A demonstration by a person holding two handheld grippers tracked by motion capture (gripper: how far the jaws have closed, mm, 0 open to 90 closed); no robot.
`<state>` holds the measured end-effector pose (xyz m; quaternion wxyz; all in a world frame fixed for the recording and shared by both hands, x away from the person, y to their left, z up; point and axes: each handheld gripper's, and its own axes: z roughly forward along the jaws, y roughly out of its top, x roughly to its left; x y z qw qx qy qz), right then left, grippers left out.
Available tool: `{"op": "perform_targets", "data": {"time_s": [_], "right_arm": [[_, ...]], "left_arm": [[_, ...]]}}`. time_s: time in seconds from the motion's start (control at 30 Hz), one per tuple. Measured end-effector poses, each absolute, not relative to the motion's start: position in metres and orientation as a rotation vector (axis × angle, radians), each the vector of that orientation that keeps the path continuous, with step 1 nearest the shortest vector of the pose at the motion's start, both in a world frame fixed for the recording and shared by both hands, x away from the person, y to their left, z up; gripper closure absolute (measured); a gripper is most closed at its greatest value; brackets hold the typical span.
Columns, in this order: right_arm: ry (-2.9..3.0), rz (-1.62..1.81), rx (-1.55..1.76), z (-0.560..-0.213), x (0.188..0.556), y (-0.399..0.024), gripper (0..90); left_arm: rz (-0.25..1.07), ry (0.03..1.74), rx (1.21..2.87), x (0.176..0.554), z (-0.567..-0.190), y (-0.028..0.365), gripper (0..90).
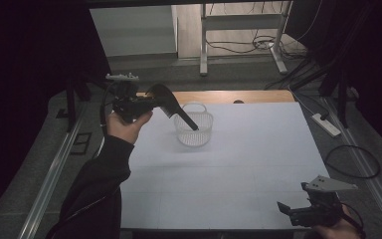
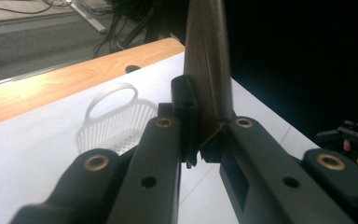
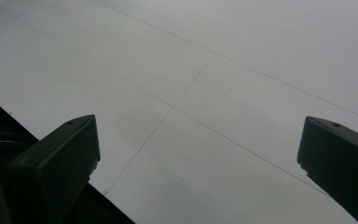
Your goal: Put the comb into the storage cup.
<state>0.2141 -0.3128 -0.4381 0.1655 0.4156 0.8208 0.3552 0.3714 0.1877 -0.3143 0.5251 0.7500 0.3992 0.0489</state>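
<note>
No text, label, brand, number or sign is showing legibly in any of the three views.

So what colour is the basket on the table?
White, see-through plastic basket with slatted walls and a perforated base; the left gripper view shows it best.
</note>
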Motion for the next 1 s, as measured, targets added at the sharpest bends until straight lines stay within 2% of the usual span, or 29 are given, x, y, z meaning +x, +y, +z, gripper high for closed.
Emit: {"op": "perform_targets", "data": {"time_s": [0.63, 1.0], "right_arm": [[2.359, 1.01, 1.157, -0.439, 0.215, -0.312, 0.0], [2.355, 1.019, 1.15, -0.438, 0.214, -0.312, 0.0]], "left_arm": [[0.135, 1.035, 1.751, 0.396, -0.324, 0.188, 87.1], [0.121, 1.084, 1.751, 0.417, -0.347, 0.181, 87.1]]}}
